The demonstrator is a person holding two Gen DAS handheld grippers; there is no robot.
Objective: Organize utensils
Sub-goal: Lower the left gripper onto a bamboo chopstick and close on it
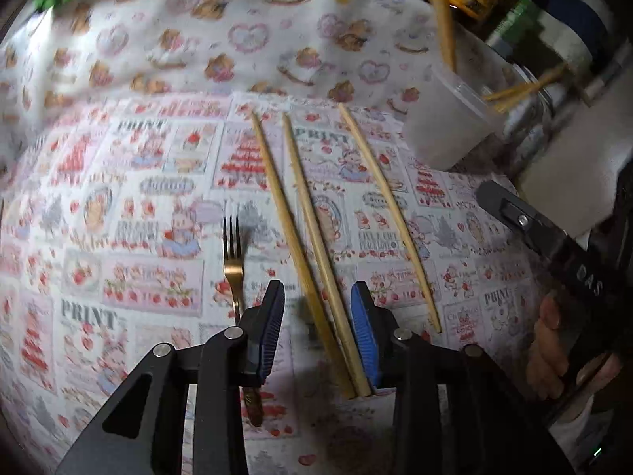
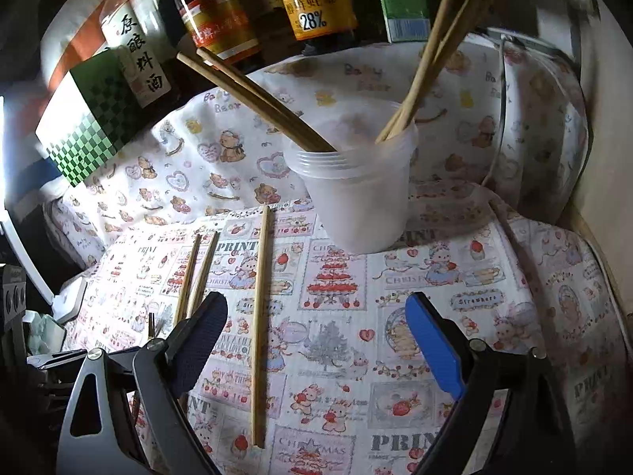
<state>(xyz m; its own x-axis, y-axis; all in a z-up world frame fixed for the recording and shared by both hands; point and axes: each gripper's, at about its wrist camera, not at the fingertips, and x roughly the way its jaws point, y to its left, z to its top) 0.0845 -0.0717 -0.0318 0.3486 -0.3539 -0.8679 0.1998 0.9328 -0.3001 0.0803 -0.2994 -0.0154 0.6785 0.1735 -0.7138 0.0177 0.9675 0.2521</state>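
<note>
Jaws open, left gripper (image 1: pixel 318 328) straddles two wooden chopsticks (image 1: pixel 312 253).

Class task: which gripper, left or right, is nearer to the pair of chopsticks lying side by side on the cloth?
Left. The left gripper is open with the pair of chopsticks running between its fingers. The right gripper is open off to their side, over the cloth, with the single chopstick between its fingers.

The tablecloth (image 2: pixel 336 356) is white with a pink and red strawberry, cake and "PRINT" patchwork print. The rear cloth (image 2: pixel 190 150) is white with brown bears and pink hearts. The chopsticks (image 1: pixel 304 217) are pale tan wood. The fork (image 1: pixel 233 261) is gold. The cup (image 2: pixel 356 198) is translucent white. The box (image 2: pixel 91 126) is green-and-black checkered.
</note>
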